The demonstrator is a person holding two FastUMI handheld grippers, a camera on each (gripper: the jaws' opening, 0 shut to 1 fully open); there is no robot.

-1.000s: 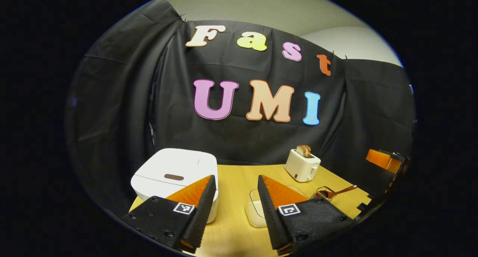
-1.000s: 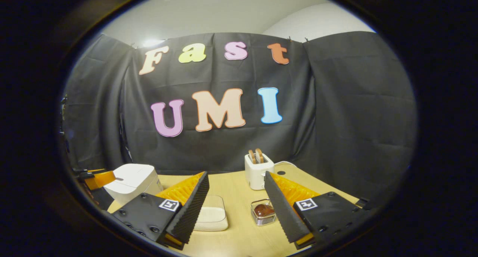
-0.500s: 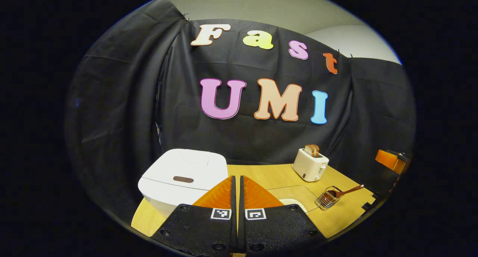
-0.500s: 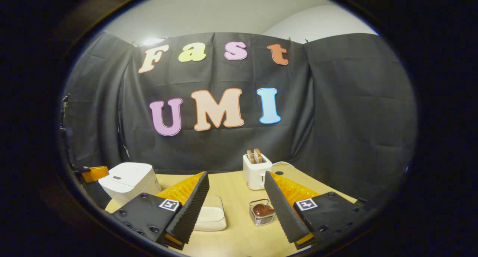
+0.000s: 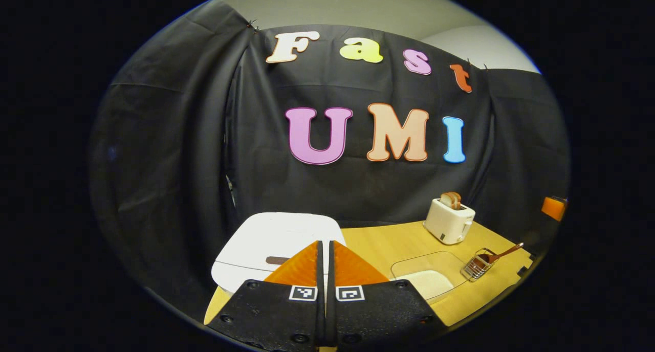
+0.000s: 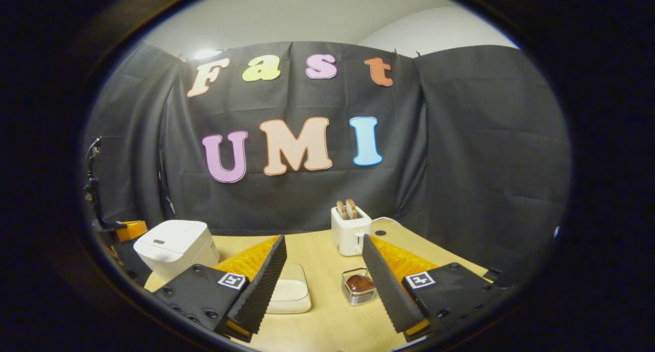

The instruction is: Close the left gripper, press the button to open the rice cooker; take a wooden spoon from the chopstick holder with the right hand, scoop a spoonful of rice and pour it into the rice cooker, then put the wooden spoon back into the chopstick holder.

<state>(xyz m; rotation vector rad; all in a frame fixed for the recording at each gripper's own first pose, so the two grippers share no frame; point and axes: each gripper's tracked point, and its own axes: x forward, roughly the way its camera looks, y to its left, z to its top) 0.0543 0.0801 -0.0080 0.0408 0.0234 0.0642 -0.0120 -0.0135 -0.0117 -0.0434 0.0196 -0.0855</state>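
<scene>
Here we see the left gripper (image 5: 324,249) with its two fingers drawn together, holding nothing; a thin slit remains between them. Its tips point at the front edge of the closed white rice cooker (image 5: 279,237), just to the right of the dark button (image 5: 277,260); whether they touch it we cannot tell. The right gripper (image 6: 324,244) stands with its fingers spread wide and empty above the wooden table (image 6: 327,319). Between them lies the wire chopstick holder (image 6: 359,287) containing the wooden spoon (image 6: 360,284). The clear rice container (image 6: 287,291) sits beside the left finger. A white toaster (image 6: 349,228) stands farther back.
</scene>
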